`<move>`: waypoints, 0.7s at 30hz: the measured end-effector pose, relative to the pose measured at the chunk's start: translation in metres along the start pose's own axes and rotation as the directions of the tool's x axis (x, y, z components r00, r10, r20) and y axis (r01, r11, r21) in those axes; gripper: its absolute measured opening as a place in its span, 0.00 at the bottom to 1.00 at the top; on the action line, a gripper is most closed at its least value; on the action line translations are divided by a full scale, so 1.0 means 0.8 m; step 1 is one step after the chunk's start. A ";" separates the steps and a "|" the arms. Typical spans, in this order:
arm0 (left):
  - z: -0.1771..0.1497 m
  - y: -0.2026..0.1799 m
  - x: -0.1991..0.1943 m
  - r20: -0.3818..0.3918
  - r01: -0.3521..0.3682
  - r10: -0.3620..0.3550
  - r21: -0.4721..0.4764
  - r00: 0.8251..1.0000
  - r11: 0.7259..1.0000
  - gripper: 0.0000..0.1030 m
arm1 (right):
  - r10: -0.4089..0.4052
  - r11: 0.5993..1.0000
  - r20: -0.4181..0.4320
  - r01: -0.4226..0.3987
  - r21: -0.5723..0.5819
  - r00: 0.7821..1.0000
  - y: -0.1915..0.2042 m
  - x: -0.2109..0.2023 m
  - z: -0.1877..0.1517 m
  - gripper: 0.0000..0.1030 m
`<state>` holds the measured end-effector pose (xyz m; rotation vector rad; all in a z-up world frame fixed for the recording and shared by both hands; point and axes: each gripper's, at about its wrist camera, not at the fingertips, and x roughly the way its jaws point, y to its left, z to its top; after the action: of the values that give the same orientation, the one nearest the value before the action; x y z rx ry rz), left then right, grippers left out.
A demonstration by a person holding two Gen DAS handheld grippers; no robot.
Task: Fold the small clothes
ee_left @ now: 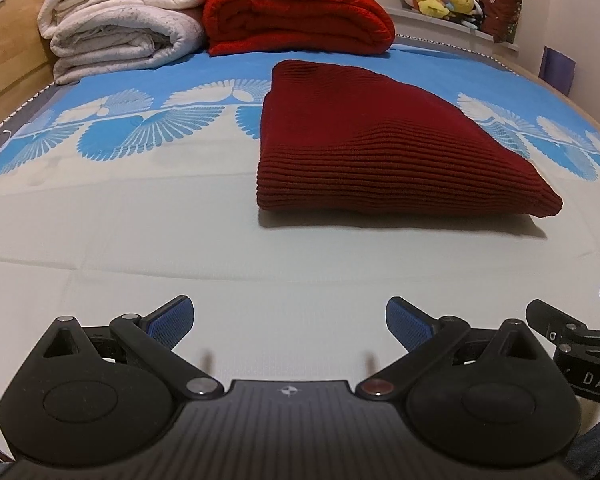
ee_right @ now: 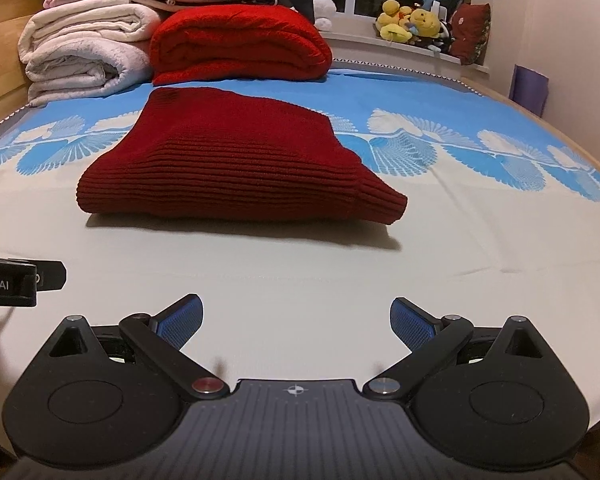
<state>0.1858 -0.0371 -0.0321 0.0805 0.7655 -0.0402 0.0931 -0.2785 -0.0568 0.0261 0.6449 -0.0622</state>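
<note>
A dark red ribbed knit garment [ee_left: 376, 144] lies folded flat on the bed, ahead and to the right in the left wrist view. In the right wrist view it [ee_right: 236, 164] lies ahead and to the left. My left gripper [ee_left: 288, 326] is open and empty, low over the cream sheet, well short of the garment. My right gripper [ee_right: 296, 322] is also open and empty, short of the garment. Part of the right gripper [ee_left: 572, 332] shows at the right edge of the left view. Part of the left gripper [ee_right: 16, 280] shows at the left edge of the right view.
The bed sheet [ee_left: 140, 232] is cream with a blue patterned band. At the back lie a folded bright red blanket [ee_left: 296, 16] and stacked white blankets [ee_left: 120, 20]. A wooden bed frame [ee_left: 8, 40] is at the left. Plush toys [ee_right: 412, 20] sit on the windowsill.
</note>
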 end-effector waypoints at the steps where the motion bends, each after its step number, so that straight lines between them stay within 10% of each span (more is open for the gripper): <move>1: 0.000 0.000 0.000 0.000 0.000 0.000 0.000 1.000 1.000 0.99 | -0.001 1.000 0.001 0.001 -0.001 1.000 0.000 0.000 0.000 0.97; 21: -0.002 -0.006 0.001 -0.003 -0.001 0.001 0.016 1.000 1.000 0.99 | 0.001 1.000 0.005 -0.001 -0.002 1.000 0.005 -0.002 0.000 0.97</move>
<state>0.1851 -0.0416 -0.0338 0.0959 0.7678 -0.0450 0.0918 -0.2747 -0.0556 0.0248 0.6401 -0.0609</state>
